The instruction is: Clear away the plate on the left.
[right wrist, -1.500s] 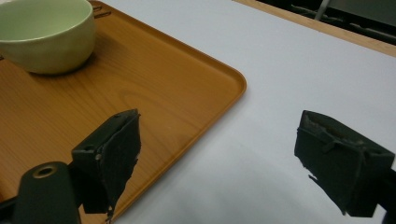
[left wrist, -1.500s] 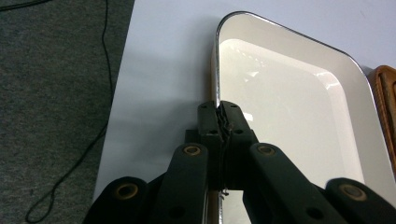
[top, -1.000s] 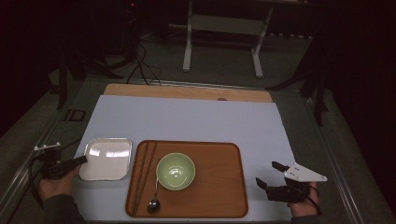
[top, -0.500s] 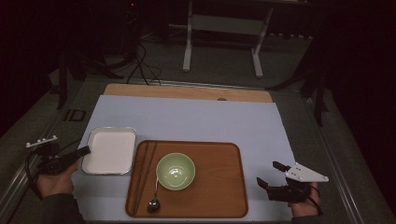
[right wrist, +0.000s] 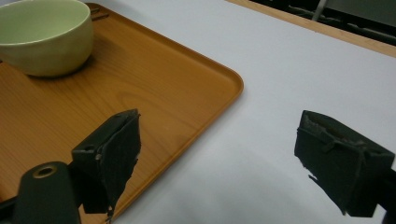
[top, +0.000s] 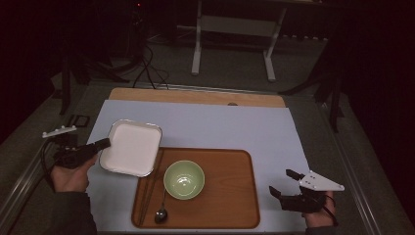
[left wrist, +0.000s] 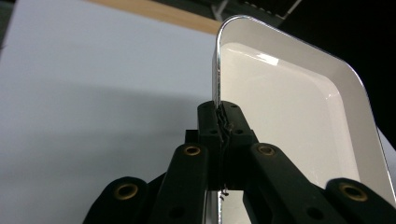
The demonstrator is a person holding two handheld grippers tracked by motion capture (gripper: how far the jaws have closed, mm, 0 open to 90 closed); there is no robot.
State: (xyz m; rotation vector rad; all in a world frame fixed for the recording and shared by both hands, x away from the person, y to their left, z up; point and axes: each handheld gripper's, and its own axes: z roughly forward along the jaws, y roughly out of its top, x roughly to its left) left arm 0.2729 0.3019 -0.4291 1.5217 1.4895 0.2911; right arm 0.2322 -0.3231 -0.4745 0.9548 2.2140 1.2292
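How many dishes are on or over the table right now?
2. The white square dish is held by its rim in the left gripper, beside the wooden tray. The green bowl sits on that tray.

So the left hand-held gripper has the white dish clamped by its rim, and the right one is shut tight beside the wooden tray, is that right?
Not quite. The left hand-held gripper does clamp the white dish by its rim, but the right hand-held gripper is open, its jaws wide apart over the table beside the wooden tray. The right gripper view shows it.
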